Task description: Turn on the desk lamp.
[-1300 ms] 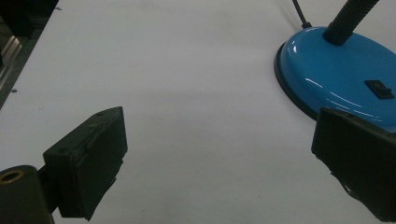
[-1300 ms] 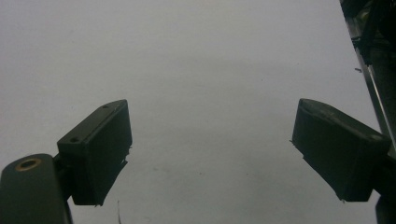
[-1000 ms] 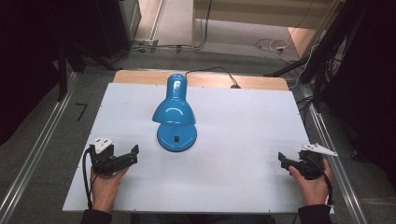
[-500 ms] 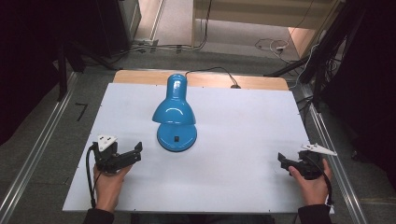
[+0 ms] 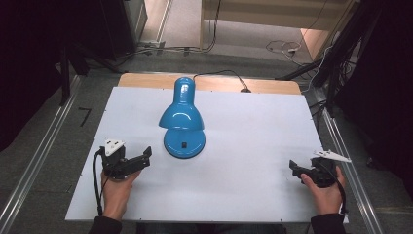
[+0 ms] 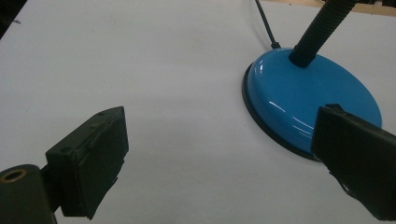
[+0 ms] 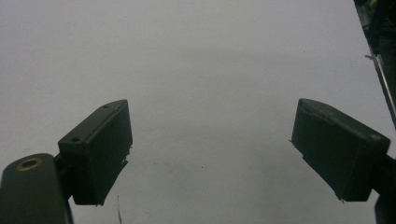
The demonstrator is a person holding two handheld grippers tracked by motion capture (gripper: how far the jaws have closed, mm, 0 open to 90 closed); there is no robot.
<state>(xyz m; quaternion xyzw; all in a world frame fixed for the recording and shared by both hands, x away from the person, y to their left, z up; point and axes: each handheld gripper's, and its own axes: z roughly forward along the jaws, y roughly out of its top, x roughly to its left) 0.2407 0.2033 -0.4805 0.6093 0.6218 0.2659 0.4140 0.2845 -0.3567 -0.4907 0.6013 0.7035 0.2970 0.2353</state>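
Observation:
A blue desk lamp stands mid-table, its round base toward me and its shade bent over toward the back. The base and black flexible neck appear close ahead in the left gripper view. My left gripper is open, a short way left of the base, jaws pointing at it with nothing between them. Near the table's right front corner, my right gripper is open over bare white tabletop.
The lamp's black cord runs off the back edge of the white table. Metal rails run along both sides. Dark equipment and cables lie on the floor beyond.
My left gripper has crept forward and right toward the lamp base. The right gripper has stayed put.

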